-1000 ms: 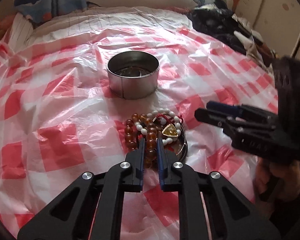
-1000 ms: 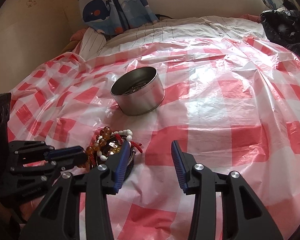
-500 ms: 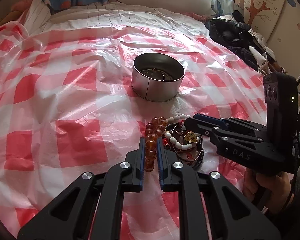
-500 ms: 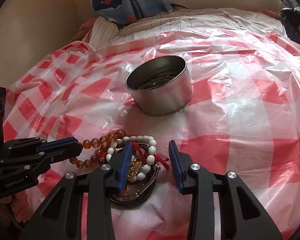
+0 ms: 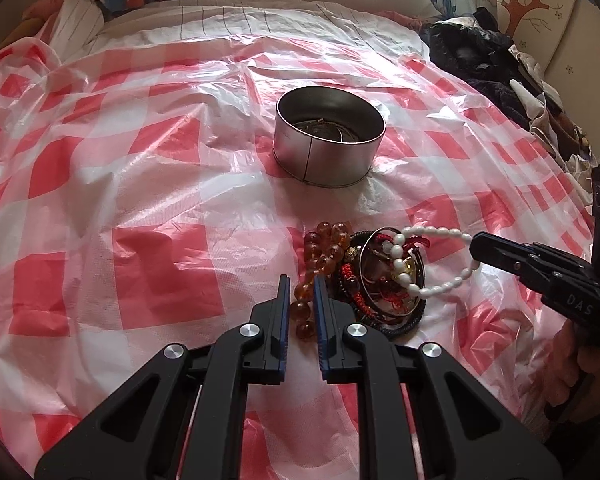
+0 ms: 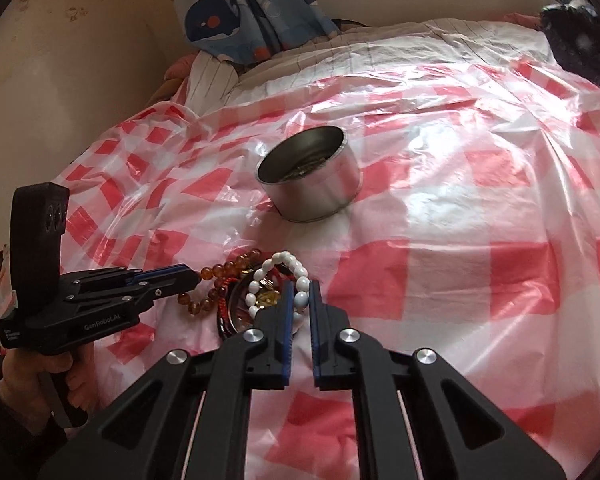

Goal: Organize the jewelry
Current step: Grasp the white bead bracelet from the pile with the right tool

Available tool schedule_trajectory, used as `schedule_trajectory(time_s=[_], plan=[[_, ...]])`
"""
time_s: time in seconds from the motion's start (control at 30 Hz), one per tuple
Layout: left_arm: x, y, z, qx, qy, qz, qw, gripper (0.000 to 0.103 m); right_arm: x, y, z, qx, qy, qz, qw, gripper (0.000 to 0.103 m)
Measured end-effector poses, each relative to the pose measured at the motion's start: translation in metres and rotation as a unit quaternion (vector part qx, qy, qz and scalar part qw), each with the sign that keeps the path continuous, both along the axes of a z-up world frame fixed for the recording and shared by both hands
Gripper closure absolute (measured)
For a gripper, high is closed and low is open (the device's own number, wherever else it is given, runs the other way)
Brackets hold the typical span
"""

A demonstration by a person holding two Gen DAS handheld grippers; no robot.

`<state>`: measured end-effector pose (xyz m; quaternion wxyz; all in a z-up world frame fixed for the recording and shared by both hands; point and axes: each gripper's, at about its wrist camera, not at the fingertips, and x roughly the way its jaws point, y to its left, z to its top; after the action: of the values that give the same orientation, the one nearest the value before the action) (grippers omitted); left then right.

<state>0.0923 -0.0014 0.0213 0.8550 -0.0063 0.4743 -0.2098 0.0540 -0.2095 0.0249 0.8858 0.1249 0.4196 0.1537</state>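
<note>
A pile of jewelry lies on the red-checked plastic sheet: an amber bead bracelet (image 5: 320, 258), a white bead bracelet (image 5: 424, 276), red cord pieces and dark bangles (image 5: 380, 308). My left gripper (image 5: 302, 286) is shut on the amber bracelet (image 6: 224, 270). My right gripper (image 6: 300, 296) is shut on the white bead bracelet (image 6: 296, 280), which is stretched out of the pile toward the right gripper (image 5: 478, 248) in the left wrist view. A round metal tin (image 5: 328, 136) with thin jewelry inside stands beyond the pile; it also shows in the right wrist view (image 6: 310, 174).
The plastic sheet (image 5: 140, 200) covers a bed. Dark clothes (image 5: 484, 60) are heaped at the far right. A whale-print curtain (image 6: 244, 8) and a wall (image 6: 60, 60) are at the back left.
My right gripper has closed on the white bead bracelet and pulled it out of the pile. My left gripper stays shut on the amber beads.
</note>
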Motion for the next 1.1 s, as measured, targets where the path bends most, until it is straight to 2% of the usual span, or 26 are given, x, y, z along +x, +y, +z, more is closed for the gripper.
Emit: schedule_trajectory(time_s=[0.07, 0.17, 0.2, 0.27, 0.3, 0.43, 0.5, 0.57, 0.6, 0.67, 0.8, 0.93, 1.1], plan=[[-0.001, -0.002, -0.002, 0.004, 0.001, -0.004, 1.0000, 0.091, -0.001, -0.012, -0.007, 0.000, 0.018, -0.018, 1.000, 0.095], [-0.004, -0.005, 0.000, 0.010, -0.005, -0.012, 0.9999, 0.082, 0.006, -0.015, -0.015, 0.000, 0.044, -0.022, 0.999, 0.094], [-0.005, -0.006, 0.000, 0.015, -0.007, -0.015, 0.9998, 0.077, 0.006, -0.013, -0.017, -0.007, 0.049, -0.021, 0.999, 0.092], [-0.006, -0.009, 0.000, 0.018, -0.010, -0.022, 0.9995, 0.068, 0.005, -0.008, -0.018, -0.026, 0.047, -0.017, 0.998, 0.057], [-0.007, -0.011, 0.000, 0.021, -0.011, -0.025, 0.9994, 0.065, 0.005, -0.004, -0.017, -0.046, 0.042, -0.020, 0.998, 0.053], [-0.006, -0.016, -0.006, 0.038, -0.012, -0.028, 0.9988, 0.064, 0.007, 0.006, -0.027, -0.088, 0.049, -0.012, 0.995, 0.053], [-0.006, -0.017, -0.008, 0.039, -0.011, -0.030, 0.9987, 0.064, 0.006, 0.009, -0.029, -0.100, 0.047, -0.008, 0.994, 0.065], [-0.006, -0.019, -0.008, 0.041, -0.013, -0.036, 0.9984, 0.079, 0.006, 0.009, -0.028, -0.103, 0.039, -0.013, 0.994, 0.089], [-0.006, -0.021, -0.007, 0.046, -0.014, -0.039, 0.9981, 0.092, 0.006, 0.007, -0.026, -0.099, 0.034, -0.017, 0.994, 0.093], [-0.008, -0.021, -0.004, 0.051, -0.024, -0.043, 0.9975, 0.093, 0.004, 0.002, -0.021, -0.081, 0.022, -0.024, 0.996, 0.095], [-0.010, -0.019, 0.006, 0.052, -0.040, -0.046, 0.9968, 0.093, 0.002, -0.003, -0.012, -0.077, 0.004, -0.033, 0.996, 0.095], [-0.006, -0.009, 0.010, 0.051, -0.043, -0.028, 0.9974, 0.093, 0.000, 0.002, -0.004, -0.076, -0.014, -0.024, 0.997, 0.095], [-0.001, -0.010, -0.002, 0.064, -0.017, -0.029, 0.9974, 0.093, 0.009, 0.006, -0.020, -0.085, 0.023, -0.015, 0.996, 0.091]])
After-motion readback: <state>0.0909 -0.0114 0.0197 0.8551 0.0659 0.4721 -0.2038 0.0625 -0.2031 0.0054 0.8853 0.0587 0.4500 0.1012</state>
